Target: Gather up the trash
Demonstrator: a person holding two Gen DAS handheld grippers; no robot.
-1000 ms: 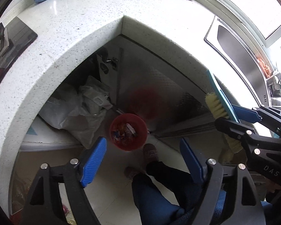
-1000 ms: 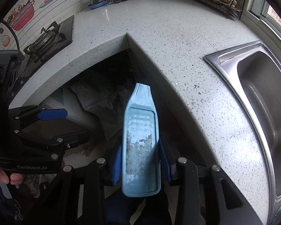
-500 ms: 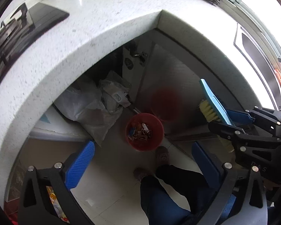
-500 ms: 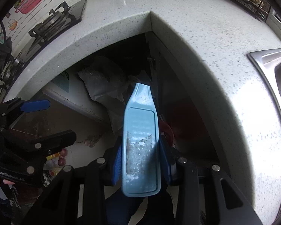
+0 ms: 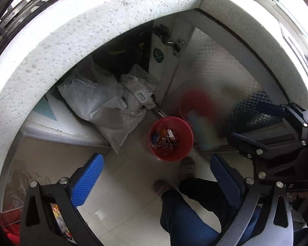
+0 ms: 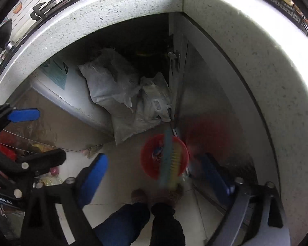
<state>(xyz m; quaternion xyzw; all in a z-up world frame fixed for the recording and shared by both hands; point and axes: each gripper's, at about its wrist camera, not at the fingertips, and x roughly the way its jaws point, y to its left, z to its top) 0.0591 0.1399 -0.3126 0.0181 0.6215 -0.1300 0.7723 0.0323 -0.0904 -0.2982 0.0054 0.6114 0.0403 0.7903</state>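
Left gripper [image 5: 157, 176] hangs over a kitchen corner in the left wrist view, pointing steeply down, blue pads spread wide w/ nothing between them. Below, a red bucket [image 5: 171, 138] stands on the pale tile floor [image 5: 123, 176], holding a heap of coloured wrappers [image 5: 164, 138], just in front of a metal cabinet door [image 5: 211, 75]. Just right of the bucket a smeared blue-yellow streak shows against the door: the brush [image 5: 203, 127], too blurred to tell more. Crumpled grey plastic bags [image 5: 110, 102] lie left of the bucket, under the speckled white countertop [image 5: 82, 26]. A person's shoes [image 5: 187, 168] are planted just beside the bucket, w/ dark trouser legs below. At right edge the right gripper [image 5: 254, 123] shows side-on, a hand gripping its body

Right wrist view: right gripper [image 6: 157, 176] is opening, pads wide apart, nothing pressed between them. The brush [image 6: 170, 160], light-blue back and yellow bristles, is a motion-blurred streak across the red bucket [image 6: 152, 157]; cannot tell if it is touching the rim. Plastic bags [image 6: 131, 100] sit beyond, against the cabinet door [image 6: 205, 94]. Countertop [image 6: 246, 47] arcs overhead; the left gripper [image 6: 26, 135] shows at far left, pads apart. Shoes [image 6: 138, 196] and trouser legs at bottom
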